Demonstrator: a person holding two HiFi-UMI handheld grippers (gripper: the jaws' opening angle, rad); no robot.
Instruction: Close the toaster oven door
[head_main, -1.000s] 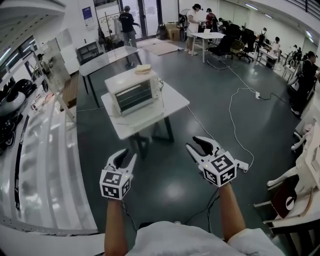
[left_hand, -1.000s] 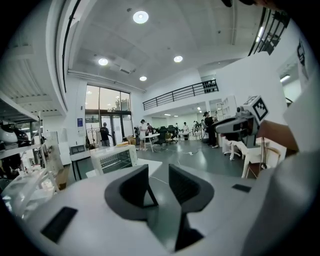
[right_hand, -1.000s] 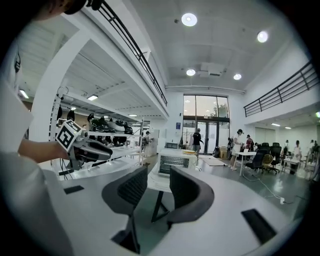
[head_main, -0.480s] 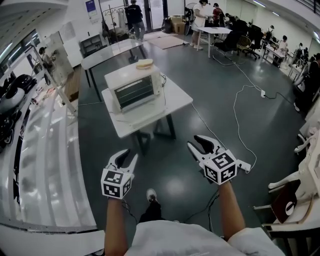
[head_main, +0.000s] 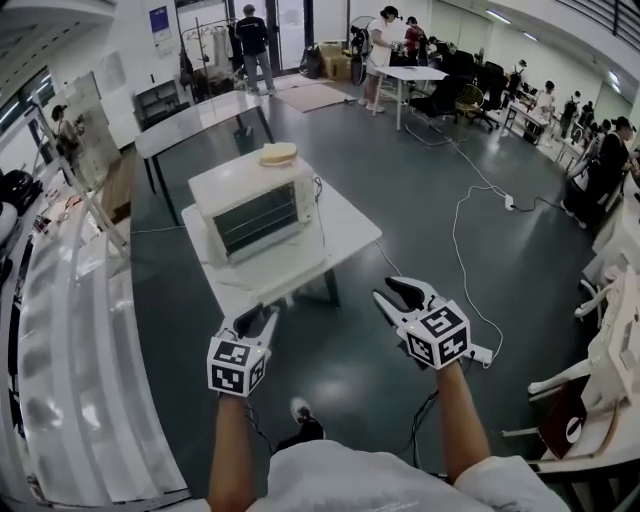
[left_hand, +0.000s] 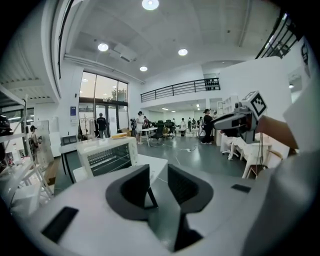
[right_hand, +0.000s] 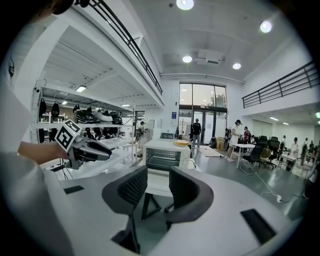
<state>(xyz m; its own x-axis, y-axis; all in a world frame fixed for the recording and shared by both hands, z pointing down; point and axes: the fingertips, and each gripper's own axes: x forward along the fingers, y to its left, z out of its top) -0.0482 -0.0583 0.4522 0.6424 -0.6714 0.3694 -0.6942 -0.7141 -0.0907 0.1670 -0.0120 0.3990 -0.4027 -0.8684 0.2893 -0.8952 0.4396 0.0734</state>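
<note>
We have closed in on the white boxy toaster oven (head_main: 250, 205). Over the last second it has grown in the head view and slid down toward us. It sits on the white rectangular table (head_main: 340, 215), whose near edge now lies just beyond both grippers, at 12 o'clock from the left gripper (head_main: 258, 318) and about 10 o'clock from the right gripper (head_main: 392, 290). A flat yellowish round thing (head_main: 278, 153) rests on its roof.

The left gripper's jaws have just been narrowing a little, yet they stand released with nothing between them. The right gripper's jaws are likewise apart and empty, and look unchanged. Neither gripper touches the oven.

The dark racked front faces us, but from here we cannot tell how far the door hangs open. We judge this to be the approach only, with the door itself not yet reached.
</note>
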